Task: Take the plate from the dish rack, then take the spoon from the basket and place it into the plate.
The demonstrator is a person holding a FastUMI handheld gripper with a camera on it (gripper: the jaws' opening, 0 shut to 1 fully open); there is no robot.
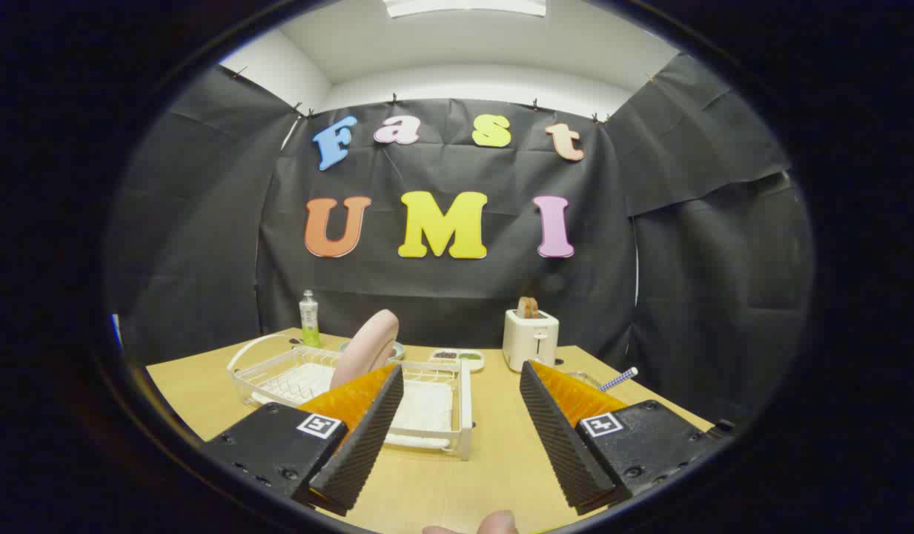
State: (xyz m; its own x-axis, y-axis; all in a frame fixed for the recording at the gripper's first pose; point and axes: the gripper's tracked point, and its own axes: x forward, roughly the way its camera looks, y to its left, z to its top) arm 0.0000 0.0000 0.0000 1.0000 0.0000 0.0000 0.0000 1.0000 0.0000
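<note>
A pink plate [366,346] stands on edge in the white dish rack [457,415] on the wooden table, just beyond my left finger. My gripper [461,374] is open with nothing between its fingers, held above the table in front of the rack. A spoon handle with a blue-and-white pattern [620,380] pokes up beyond my right finger; the basket that holds it is hidden behind that finger.
A white toaster [530,339] with bread in it stands at the back right of the table. A green bottle [309,320] stands at the back left, and a small white dish [457,358] lies behind the rack. A fingertip [495,523] shows beneath the gripper.
</note>
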